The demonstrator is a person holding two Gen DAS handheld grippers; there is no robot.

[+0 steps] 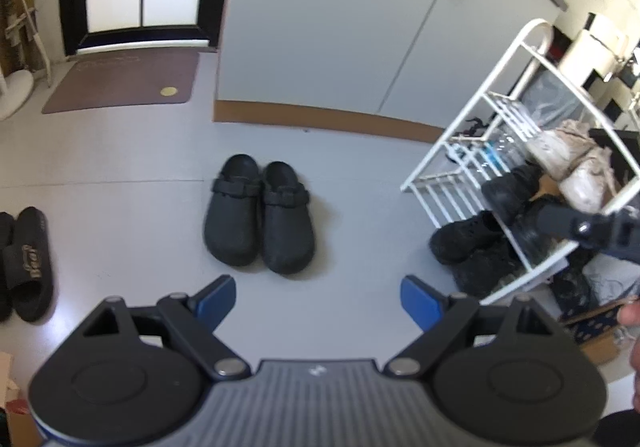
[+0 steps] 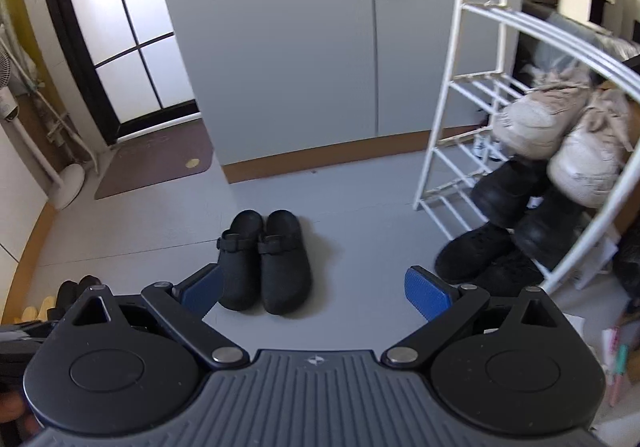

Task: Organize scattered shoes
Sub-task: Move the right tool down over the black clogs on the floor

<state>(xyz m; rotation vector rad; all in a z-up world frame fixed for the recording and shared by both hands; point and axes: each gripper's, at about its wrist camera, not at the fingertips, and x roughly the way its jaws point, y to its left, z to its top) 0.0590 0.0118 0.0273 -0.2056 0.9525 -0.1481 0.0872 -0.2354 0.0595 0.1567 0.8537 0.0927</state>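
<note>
1. Nearest each lens, the left hand-held gripper (image 1: pixel 316 301) and right hand-held gripper (image 2: pixel 314 293) gape empty, ready to grasp.
2. Beyond, paired black clogs (image 1: pixel 259 215) await on the floor (image 1: pixel 120 167).
3. Farther right, the shoe rack (image 2: pixel 452 135) holds beige sneakers (image 2: pixel 560 135).
4. Only the left view shows black slides (image 1: pixel 28 263).

One word can be read: gold lettering that looks like "Bear" on the strap of the black slide sandal (image 1: pixel 29 265) at the left edge of the left wrist view, lying sideways to the camera. A small white emblem sits on each hand-held gripper's ribbed body, but it carries no readable letters.
</note>
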